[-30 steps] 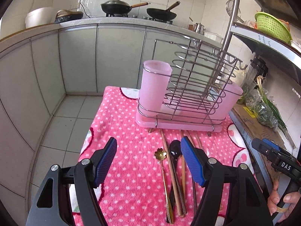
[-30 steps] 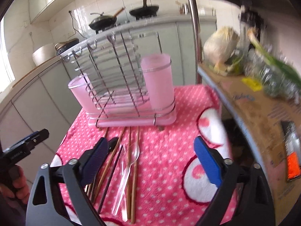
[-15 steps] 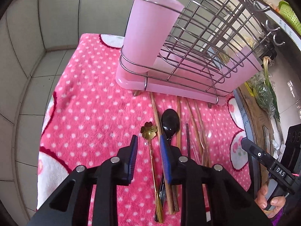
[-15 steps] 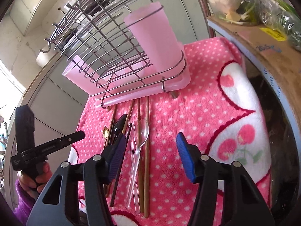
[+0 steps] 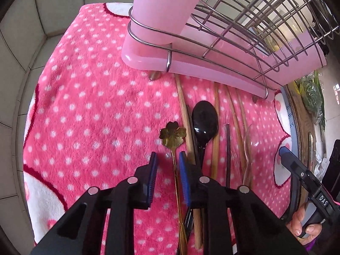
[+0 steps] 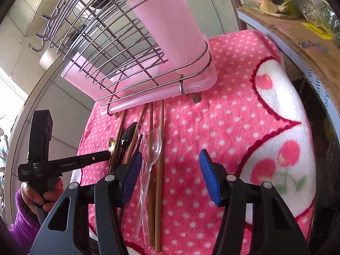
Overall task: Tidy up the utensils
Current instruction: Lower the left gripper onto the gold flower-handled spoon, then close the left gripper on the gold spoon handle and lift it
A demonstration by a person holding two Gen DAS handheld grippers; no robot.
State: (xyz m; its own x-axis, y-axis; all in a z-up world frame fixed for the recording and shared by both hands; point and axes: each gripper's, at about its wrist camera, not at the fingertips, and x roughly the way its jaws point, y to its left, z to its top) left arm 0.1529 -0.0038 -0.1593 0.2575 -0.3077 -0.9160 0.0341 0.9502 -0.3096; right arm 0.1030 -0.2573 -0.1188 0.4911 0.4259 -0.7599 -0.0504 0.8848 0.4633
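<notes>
**A:** Left wrist view first. Your left gripper (image 5: 166, 159) has just been narrowing its jaws, and the thin stem of the gold flower spoon (image 5: 172, 135) runs between them. A sliver of pink cloth (image 5: 85, 106) shows on either side of the stem, so I'd call the jaws nearly together but not yet pinching.

**B:** Where's the rest of the cutlery?

**A:** Just outside your right-hand jaw: a wooden chopstick (image 5: 183, 108) almost against it, then the black spoon (image 5: 205, 120). The pink cup (image 5: 161, 6) of the drying rack (image 5: 255, 21) stands well ahead of the jaws.

**B:** What's the risk?

**A:** That right-hand jaw could catch the chopstick and drag it along. The stem is also slim and lies low in the fleece, so the pads may slide over it.

**B:** And the right wrist view?

**A:** Your right gripper (image 6: 170, 165) has its jaws spread, holding nothing. The clear plastic spoon (image 6: 152, 146) and two chopsticks (image 6: 160, 148) lie just inside the left-hand jaw, bare cloth by the other. Closing here could pinch all three together, or knock the spoon askew.
</notes>
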